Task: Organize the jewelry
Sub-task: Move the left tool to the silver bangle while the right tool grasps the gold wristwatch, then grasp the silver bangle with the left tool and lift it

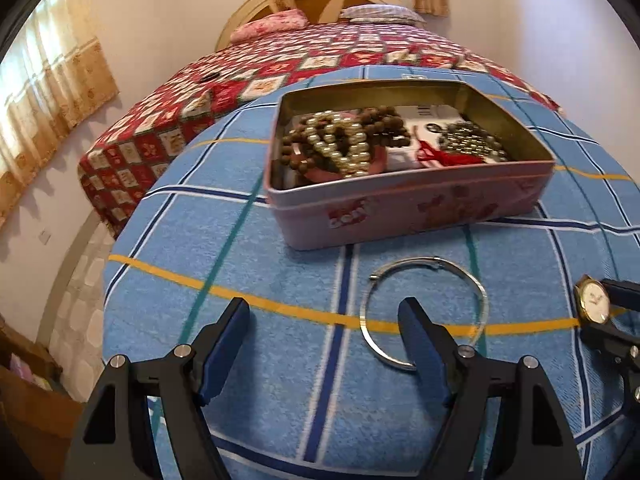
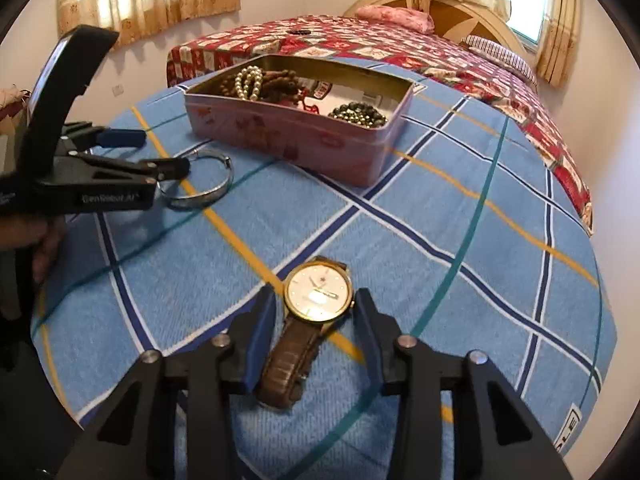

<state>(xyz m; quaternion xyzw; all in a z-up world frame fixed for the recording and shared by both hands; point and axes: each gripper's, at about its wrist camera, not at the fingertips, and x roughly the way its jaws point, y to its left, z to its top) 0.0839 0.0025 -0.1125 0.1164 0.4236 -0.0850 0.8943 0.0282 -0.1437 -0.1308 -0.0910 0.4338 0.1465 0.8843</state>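
Lowest in the right wrist view, the right gripper [image 2: 314, 314] points down at a blue checked blanket [image 2: 460, 200]. A gold-rimmed watch [image 2: 319, 294] with a brown strap lies flat between its blue pads. The jaws stand partly closed, bracketing the watch case; the right pad looks to be at the rim, while a sliver of blanket shows beside the left pad, so the watch does not look firmly pinched. The gripper seems placed to lift the watch by its case.

At the bottom centre of the left wrist view, the left gripper [image 1: 324, 326] is wide open and holds nothing. Its right finger sits inside the loop of a silver bangle [image 1: 426, 312] lying flat on the blanket, probably lining up to take hold of the band.

Farther up, in the middle of both views, an open pink tin [image 1: 408, 204] rests on the blanket. It already holds pearl, brown and dark beads, so it is likely where the loose pieces go.

At the top of the frames is a red patchwork bed [image 1: 248, 80] with pillows.
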